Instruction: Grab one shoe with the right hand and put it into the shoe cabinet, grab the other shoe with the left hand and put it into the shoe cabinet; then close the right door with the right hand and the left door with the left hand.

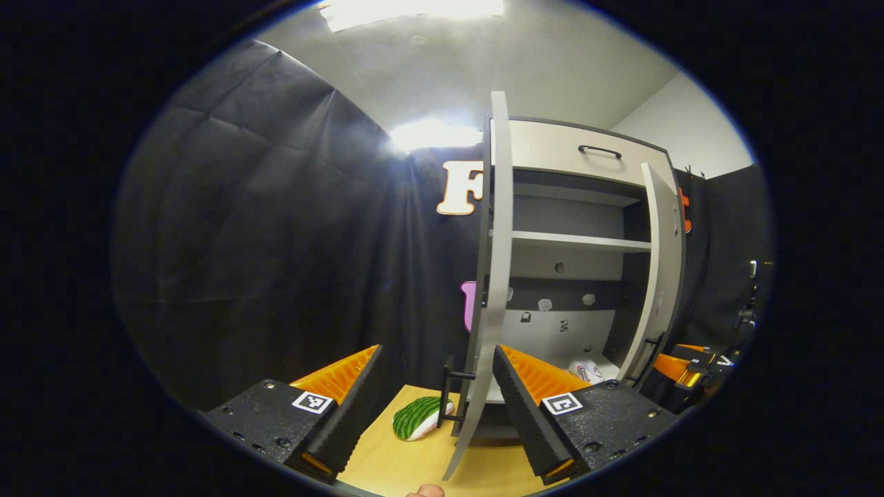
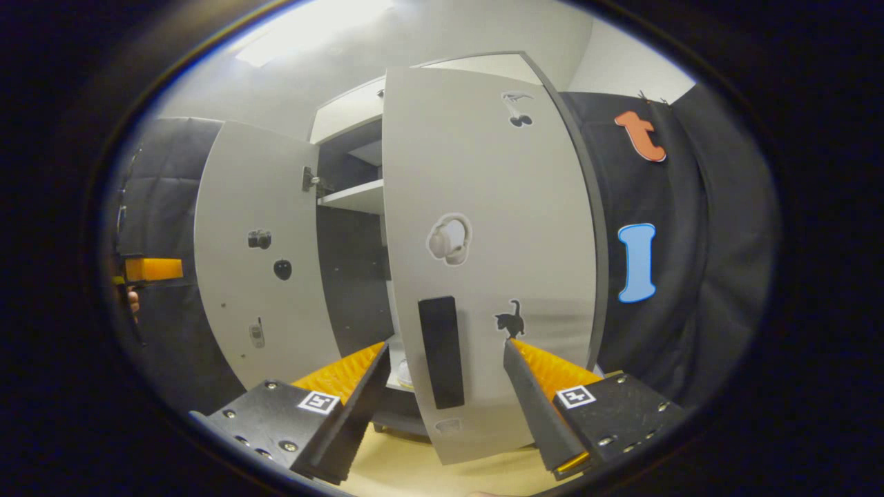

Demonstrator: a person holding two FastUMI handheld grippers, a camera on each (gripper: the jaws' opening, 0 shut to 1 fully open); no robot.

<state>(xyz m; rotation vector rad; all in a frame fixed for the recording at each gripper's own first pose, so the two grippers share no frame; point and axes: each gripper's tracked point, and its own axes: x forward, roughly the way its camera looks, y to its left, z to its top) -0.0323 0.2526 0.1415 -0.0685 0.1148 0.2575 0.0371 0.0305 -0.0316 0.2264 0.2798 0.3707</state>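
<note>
Evidently light and stiff on its hinges, the right door (image 2: 483,262) hangs half open just before the released right gripper (image 2: 442,386), best pushed by its black handle (image 2: 440,352), one shoe (image 1: 587,371) already inside.

left gripper view: close, edge-on to left door (image 1: 494,276) | right gripper view: close, facing right door (image 2: 483,262) | shared: shoe cabinet (image 1: 587,148)

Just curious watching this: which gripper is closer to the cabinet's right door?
Right. The right gripper faces the right door handle up close; the left gripper sits at the left door's edge.
</note>
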